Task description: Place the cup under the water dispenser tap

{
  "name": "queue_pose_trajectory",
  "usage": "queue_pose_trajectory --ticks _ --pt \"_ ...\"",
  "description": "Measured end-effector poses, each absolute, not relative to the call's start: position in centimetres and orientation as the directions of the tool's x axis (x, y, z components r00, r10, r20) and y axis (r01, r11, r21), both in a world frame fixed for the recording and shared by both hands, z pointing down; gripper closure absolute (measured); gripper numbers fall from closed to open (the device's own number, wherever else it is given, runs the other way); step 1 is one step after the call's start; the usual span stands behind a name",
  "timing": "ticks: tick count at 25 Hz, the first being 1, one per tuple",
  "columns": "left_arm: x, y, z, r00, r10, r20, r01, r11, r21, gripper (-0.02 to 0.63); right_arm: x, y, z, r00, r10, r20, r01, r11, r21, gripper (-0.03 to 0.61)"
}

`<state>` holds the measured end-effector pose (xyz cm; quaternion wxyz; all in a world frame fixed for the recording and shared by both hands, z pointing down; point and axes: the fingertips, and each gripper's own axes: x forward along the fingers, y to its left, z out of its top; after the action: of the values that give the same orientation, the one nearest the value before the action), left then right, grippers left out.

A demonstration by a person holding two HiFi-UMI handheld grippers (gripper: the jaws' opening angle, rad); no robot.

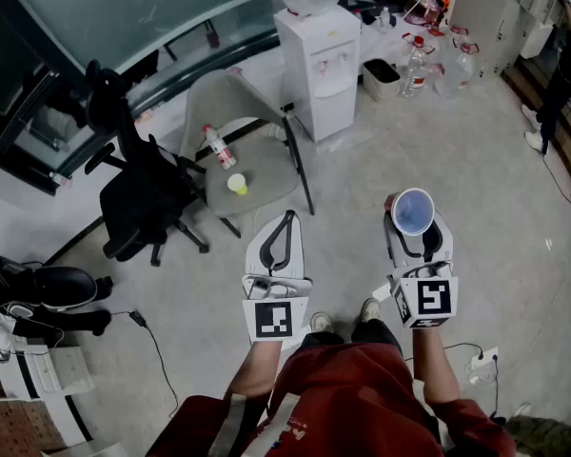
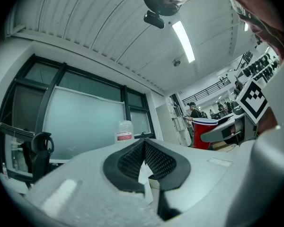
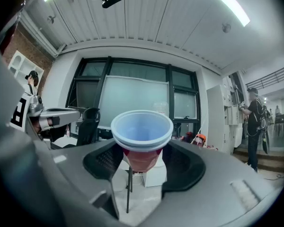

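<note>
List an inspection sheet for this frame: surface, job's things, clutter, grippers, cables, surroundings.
Surface: pale floor.
Job's things: red cup, upright, held; water dispenser ahead, apart from it.
Clutter: bottle and yellow cup on a grey chair; jugs beside the dispenser.
Grippers: left hand-held gripper shut, empty; right hand-held gripper shut on the red cup.
Cables: black lead on the floor, left; power strip, right.
Surroundings: black office chair; glass wall; a person at the right edge.

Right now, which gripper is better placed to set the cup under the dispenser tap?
Right: the right gripper holds the cup, facing the water dispenser; the left gripper is shut, empty.
</note>
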<state>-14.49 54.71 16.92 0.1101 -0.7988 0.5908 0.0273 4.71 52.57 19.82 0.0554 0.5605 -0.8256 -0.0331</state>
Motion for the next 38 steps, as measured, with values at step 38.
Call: queue_pose_trajectory --ticks 38 --pt "-8.6 33.0 19.3 0.322 -0.938 -0.126 -0.944 -0.308 -0.122 0.615 10.0 31.9 22.2 -0.358 -0.931 0.076 -0.929 0.363 0.071 0.314"
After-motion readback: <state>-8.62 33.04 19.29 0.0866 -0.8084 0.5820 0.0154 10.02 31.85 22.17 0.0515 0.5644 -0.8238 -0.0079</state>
